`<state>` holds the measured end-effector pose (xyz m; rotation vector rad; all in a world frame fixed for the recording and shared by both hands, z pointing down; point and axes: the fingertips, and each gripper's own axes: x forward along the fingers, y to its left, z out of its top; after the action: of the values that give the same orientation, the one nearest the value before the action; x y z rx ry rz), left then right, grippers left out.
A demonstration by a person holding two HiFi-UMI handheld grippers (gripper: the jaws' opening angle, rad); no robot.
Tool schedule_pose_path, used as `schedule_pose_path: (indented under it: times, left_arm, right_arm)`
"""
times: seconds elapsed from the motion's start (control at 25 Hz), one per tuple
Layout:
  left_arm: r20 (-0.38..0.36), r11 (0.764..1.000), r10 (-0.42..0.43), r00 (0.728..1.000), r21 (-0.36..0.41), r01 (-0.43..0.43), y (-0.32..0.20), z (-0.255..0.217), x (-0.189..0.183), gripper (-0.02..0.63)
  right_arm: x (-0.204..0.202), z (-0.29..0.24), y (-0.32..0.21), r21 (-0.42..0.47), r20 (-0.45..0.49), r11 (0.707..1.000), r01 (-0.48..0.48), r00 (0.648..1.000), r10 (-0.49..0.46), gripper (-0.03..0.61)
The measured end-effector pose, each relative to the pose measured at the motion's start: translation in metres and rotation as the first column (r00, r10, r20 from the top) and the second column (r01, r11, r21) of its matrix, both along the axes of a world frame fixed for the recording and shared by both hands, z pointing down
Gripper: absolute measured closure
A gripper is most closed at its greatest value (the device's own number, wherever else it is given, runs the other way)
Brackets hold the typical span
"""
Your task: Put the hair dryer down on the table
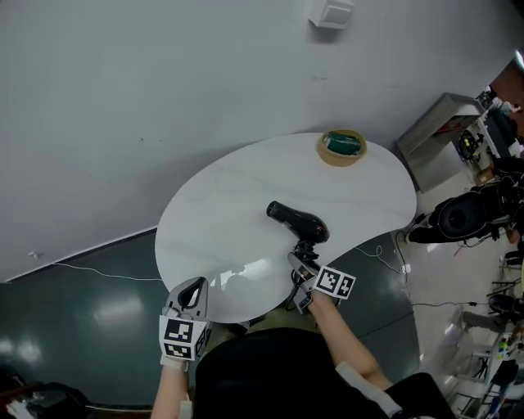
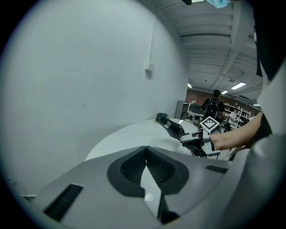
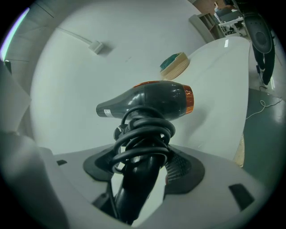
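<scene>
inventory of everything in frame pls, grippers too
table: 1, white, round, middle of head view
hair dryer: 1, black with orange band, over table's middle
cord: 1, black, coiled round dryer handle
tape roll: 1, tan, green centre, table's far edge
wall box: 1, white, wall beyond table
floor cable: 1, pale, left of table
left gripper: 1, grey, fingers together, empty, table's near edge
right gripper: 1, grey, fingers clamped on dryer handle

Hidden: coiled cord covers where the hair dryer handle joins its body | Cut off: handle's lower end leaves the bottom edge between my right gripper jaws | Too small: green contents of the tan ring at the table far edge, cannot name.
</scene>
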<state>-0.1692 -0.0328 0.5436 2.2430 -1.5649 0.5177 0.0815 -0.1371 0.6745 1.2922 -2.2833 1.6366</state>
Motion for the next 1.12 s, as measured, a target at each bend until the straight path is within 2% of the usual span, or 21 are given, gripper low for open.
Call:
schedule_pose_path:
  times: [0.28, 0.8, 1.12]
  left_arm:
    - [0.026, 0.995, -0.096, 0.995, -0.034, 0.096, -0.017, 0.004, -0.002, 0.604]
    - [0.072, 0.965, -0.243, 0.967, -0.083, 0.249, -0.041, 0.013, 0.019, 0.604]
    - [0.094, 0.942, -0.312, 0.945, -0.094, 0.321, -0.042, 0.016, 0.03, 0.604]
  right_arm:
    - [0.0, 0.022, -0.048, -0.047, -0.034, 0.998, 0.051, 0.998, -0.053, 0.267]
    - [-0.006, 0.047, -0.143, -0.1, -0.073, 0.982, 0.163, 0.983, -0.17, 0.267]
    - [-0.015, 0.056, -0.19, -0.074, -0.145, 0.971, 0.227, 0.961, -0.235, 0.265]
